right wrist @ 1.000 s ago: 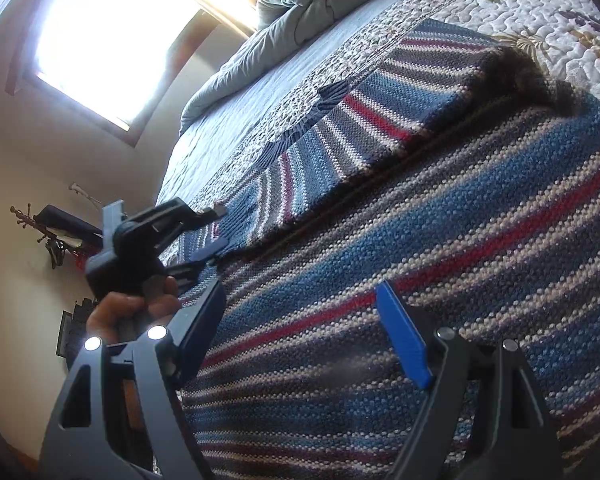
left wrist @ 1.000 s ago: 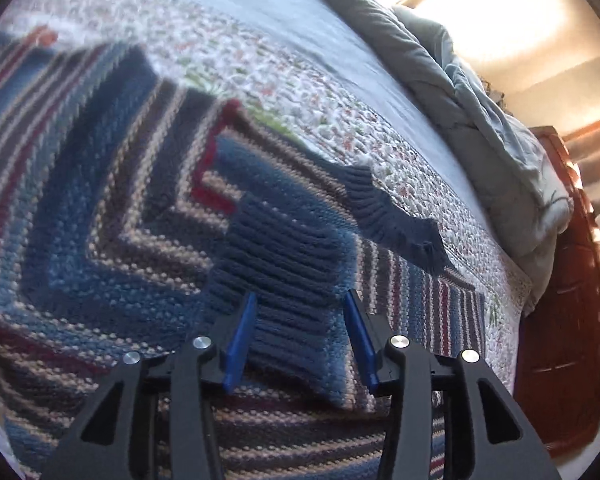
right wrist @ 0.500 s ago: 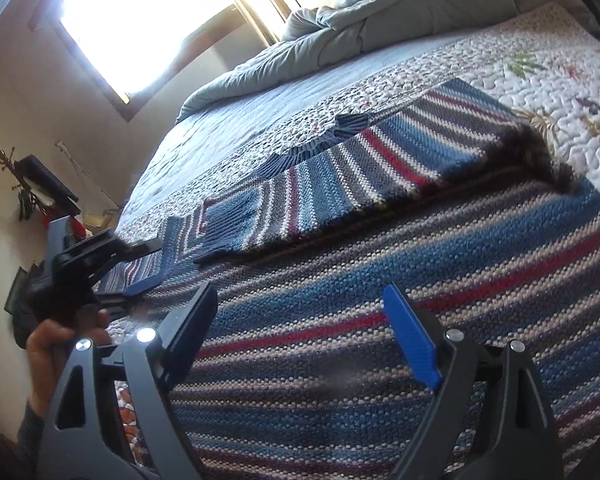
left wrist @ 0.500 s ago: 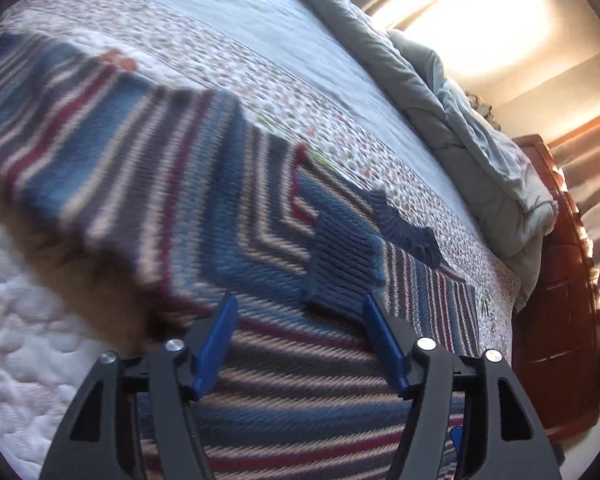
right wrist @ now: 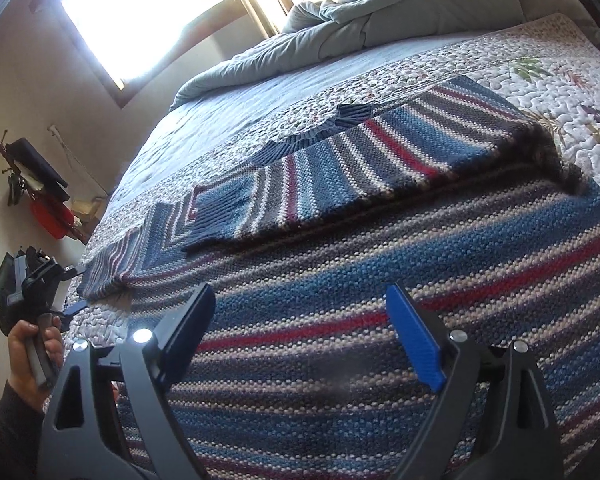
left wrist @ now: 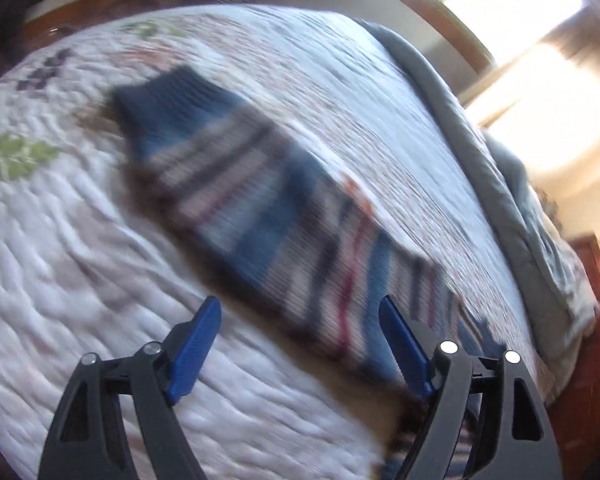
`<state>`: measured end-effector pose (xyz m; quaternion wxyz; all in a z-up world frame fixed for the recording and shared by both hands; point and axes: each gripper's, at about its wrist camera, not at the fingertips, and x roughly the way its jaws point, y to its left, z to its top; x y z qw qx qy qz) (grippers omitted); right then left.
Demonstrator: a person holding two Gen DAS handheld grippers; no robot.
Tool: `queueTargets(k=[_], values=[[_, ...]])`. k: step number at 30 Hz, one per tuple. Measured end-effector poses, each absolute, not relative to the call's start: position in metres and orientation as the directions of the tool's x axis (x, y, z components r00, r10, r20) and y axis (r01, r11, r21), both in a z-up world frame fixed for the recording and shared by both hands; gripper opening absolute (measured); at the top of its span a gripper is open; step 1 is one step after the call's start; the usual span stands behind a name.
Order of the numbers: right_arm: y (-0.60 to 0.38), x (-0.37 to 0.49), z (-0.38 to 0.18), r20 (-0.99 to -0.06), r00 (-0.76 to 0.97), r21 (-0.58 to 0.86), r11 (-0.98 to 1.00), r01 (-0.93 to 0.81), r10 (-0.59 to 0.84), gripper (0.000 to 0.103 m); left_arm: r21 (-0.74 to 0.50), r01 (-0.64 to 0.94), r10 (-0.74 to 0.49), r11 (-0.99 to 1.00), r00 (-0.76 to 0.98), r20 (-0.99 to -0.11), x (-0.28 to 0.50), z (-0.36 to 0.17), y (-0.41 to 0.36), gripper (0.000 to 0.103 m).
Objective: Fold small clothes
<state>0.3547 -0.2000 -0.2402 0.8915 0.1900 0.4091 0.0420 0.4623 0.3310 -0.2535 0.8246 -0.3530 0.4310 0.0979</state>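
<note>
The bed carries a white quilted bedspread [right wrist: 556,92] with printed leaves and flowers, and behind it a plain grey-blue sheet. In the right wrist view, at the far left, a dark coat stand [right wrist: 28,172] with something red on it stands against a cream wall. Below it a person's hand [right wrist: 32,360] holds the left gripper [right wrist: 70,288] beside the edge of the bed; its jaws have just been opening, they stand wide, and nothing is between them. Further right a bright window [right wrist: 140,12] has a wooden frame. A crumpled grey duvet [right wrist: 380,12] lies at the head of the bed.

The knitted sweater with blue, grey, red and cream stripes [right wrist: 380,280] lies spread flat on the bedspread. One sleeve with a dark blue ribbed cuff is folded across the body. The right gripper [right wrist: 300,336] hangs over the lower part of the sweater; its jaws have just been opening and are wide, with nothing between them.

The left wrist view is blurred; it shows the other sleeve lying out on the bedspread, and a red-brown wooden bed frame [left wrist: 596,360] at the right. No readable writing is visible.
</note>
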Motion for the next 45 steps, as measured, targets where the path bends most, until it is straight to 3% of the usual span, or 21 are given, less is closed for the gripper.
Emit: queueTargets(k=[10,21,23,25,29,31,33,38,45], values=[[-0.194,0.362,-0.253,-0.736,0.638,0.359,0.930,0.082,0.228,0.087,-0.600,-0.569,-0.079,0.562,0.685,-0.724,0.464,-0.281,0.436,0.081],[-0.193,0.366,-0.264,-0.753,0.623,0.333,0.939,0.086,0.210,0.088,-0.650,-0.498,-0.123,0.575,0.732,-0.670,0.499,-0.300,0.476,0.084],[-0.190,0.367,-0.264,-0.754,0.625,0.322,0.943,0.083,0.203,0.089,-0.639,-0.497,-0.108,0.587,0.734,-0.670,0.499,-0.300,0.475,0.076],[-0.188,0.366,-0.265,-0.755,0.624,0.317,0.945,0.079,0.201,0.090,-0.626,-0.507,-0.100,0.593,0.725,-0.682,0.499,-0.302,0.477,0.061],[-0.185,0.365,-0.266,-0.754,0.626,0.308,0.949,0.071,0.198,0.090,-0.625,-0.520,-0.098,0.582,0.718,-0.689,0.495,-0.302,0.485,0.050],[-0.186,0.365,-0.266,-0.754,0.626,0.310,0.948,0.073,0.198,0.090,-0.607,-0.531,-0.090,0.592,0.704,-0.704,0.495,-0.301,0.484,0.022],[-0.185,0.364,-0.266,-0.755,0.626,0.307,0.949,0.072,0.196,0.090,-0.601,-0.536,-0.081,0.593,0.703,-0.707,0.493,-0.297,0.483,0.012],[-0.185,0.364,-0.263,-0.751,0.626,0.319,0.946,0.064,0.211,0.090,-0.566,-0.495,-0.040,0.659,0.729,-0.684,0.490,-0.254,0.463,0.009],[-0.179,0.363,-0.259,-0.760,0.596,0.331,0.944,0.012,0.259,0.090,-0.536,-0.371,-0.036,0.758,0.798,-0.602,0.492,-0.146,0.413,0.008]])
